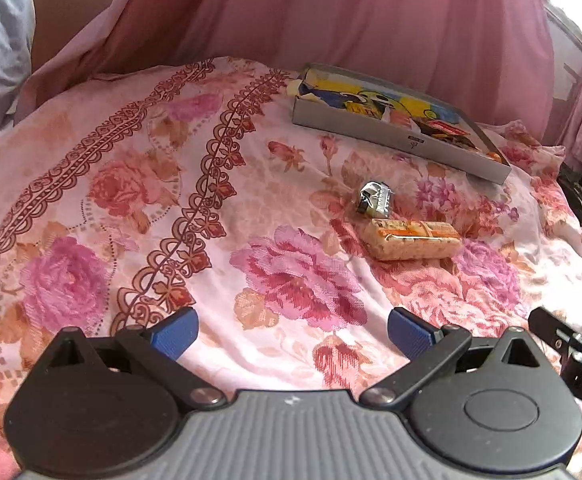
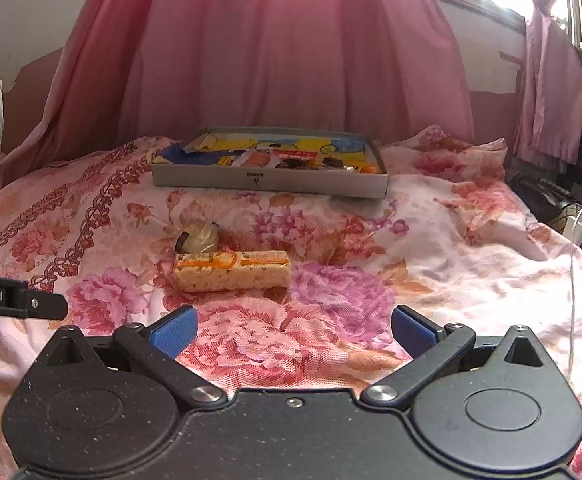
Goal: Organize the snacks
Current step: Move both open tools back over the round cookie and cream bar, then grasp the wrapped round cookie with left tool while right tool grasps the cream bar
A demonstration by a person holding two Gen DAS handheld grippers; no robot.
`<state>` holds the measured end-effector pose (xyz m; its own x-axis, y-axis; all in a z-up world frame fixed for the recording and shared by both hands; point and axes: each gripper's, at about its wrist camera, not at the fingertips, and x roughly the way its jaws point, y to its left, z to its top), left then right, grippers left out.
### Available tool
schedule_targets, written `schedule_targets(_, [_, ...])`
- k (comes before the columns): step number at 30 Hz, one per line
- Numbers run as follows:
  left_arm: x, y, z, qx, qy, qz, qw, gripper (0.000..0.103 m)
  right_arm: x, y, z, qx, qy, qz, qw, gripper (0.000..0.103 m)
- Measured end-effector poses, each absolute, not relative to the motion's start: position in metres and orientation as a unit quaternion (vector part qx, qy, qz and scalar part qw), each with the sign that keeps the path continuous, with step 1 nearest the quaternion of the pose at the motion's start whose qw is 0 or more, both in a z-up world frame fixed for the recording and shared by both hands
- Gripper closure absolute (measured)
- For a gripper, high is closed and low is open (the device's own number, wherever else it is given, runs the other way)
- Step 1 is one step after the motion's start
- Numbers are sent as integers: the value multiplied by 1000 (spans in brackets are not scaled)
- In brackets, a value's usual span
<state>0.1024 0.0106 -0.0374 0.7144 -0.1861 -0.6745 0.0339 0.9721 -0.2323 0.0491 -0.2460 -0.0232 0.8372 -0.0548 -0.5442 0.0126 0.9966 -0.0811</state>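
Your left gripper [image 1: 293, 330] and right gripper [image 2: 294, 330] both stand with jaws spread, holding nothing. Two loose snacks lie on the floral bedspread [image 2: 431, 216]: one long rice-cake bar [image 2: 232, 271] at 12 o'clock from the right gripper, and one small silver packet [image 2: 199, 236] touching its far side. One grey tray [image 2: 269, 179] of snacks sits beyond them.

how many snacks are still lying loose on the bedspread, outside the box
2: a long wrapped bar nearest the grippers, and a small silvery packet just behind it. The grey box beyond holds more.
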Motion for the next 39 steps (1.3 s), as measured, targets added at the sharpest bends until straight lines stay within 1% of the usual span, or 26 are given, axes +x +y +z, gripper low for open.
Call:
schedule_targets(4, [117,6,-36,-89,365,-62,925,0,63,-245,-26,-55,295,4,954,1])
schedule_targets(9, [146,-4,-30,-65,349,-73,932,0,90,-243,-32,-124,298,57,945,1])
schedule_targets(14, [184,-15,-29,-38,343,-93,934,0,123,-247,-48,-155,292,106,938,1])
schedule_targets(18, [221,-29,-38,-30,361,-117,925,0,143,-252,-55,-171,267,124,940,1])
schedule_targets(21, [246,-39,-48,-26,382,-128,915,1,159,-261,-60,-174,262,133,940,1])
schedule_targets(26, [277,-62,-53,-7,386,-168,907,1,178,-279,-63,-139,278,149,939,1])
schedule_targets(29, [289,-79,-54,26,390,-188,901,1,185,-283,-64,-126,275,166,938,1])
schedule_targets(31, [296,-91,-58,60,407,-192,891,1,187,-282,-66,-133,268,180,937,1])
schedule_targets(34, [298,-97,-58,86,403,-191,891,1,191,-276,-67,-147,256,212,932,1])
schedule_targets(36, [304,-99,-58,95,413,-170,890,2,196,-271,-69,-154,255,238,924,1])
schedule_targets(38, [312,-97,-60,91,432,-163,882,11,203,-265,-73,-164,256,254,918,1])
schedule_targets(39, [315,-96,-61,85,440,-164,879,12,206,-263,-75,-168,257,262,915,1])
